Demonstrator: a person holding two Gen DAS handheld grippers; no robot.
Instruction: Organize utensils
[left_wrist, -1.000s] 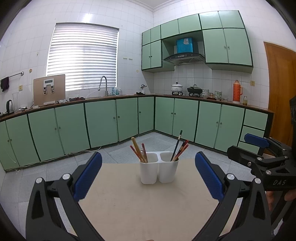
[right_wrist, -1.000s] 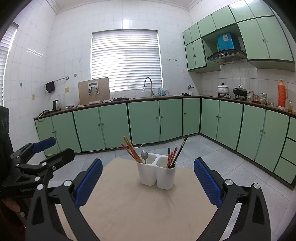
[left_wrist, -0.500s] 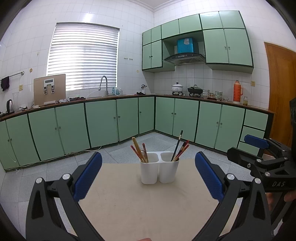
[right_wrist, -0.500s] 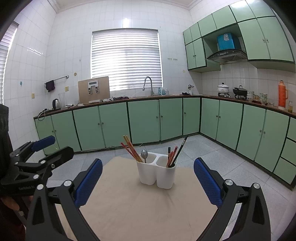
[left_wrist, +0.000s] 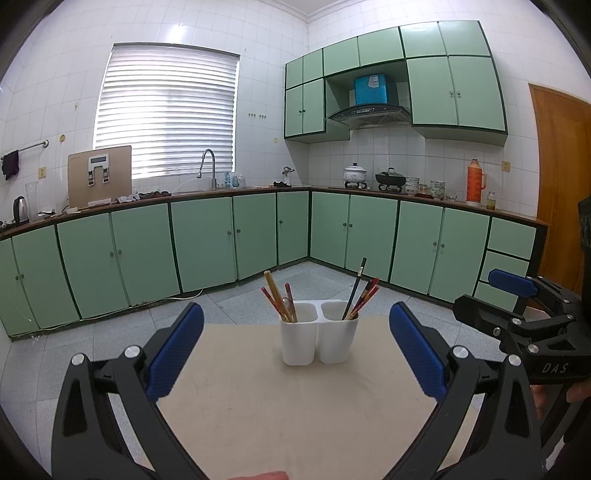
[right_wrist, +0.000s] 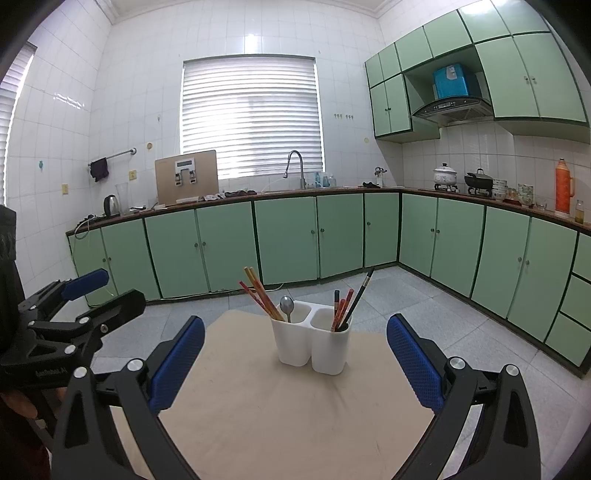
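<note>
holder (left_wrist: 318, 341) at 12 o'clock, chopsticks (right_wrist: 261, 294) and spoon (right_wrist: 286, 305) sorted inside | left gripper (left_wrist: 295, 350) released, empty | right gripper (right_wrist: 295, 350) released, empty | both back at 6 o'clock, likely finished

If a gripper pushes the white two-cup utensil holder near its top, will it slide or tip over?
The white holder is probably light plastic, tall for its base, so a high push may tip it. The long chopsticks leaning outward raise that risk. On the smooth table, a low push would more likely slide it.

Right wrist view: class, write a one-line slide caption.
Open right gripper faces a white two-compartment holder of chopsticks and a spoon on a beige table.
</note>
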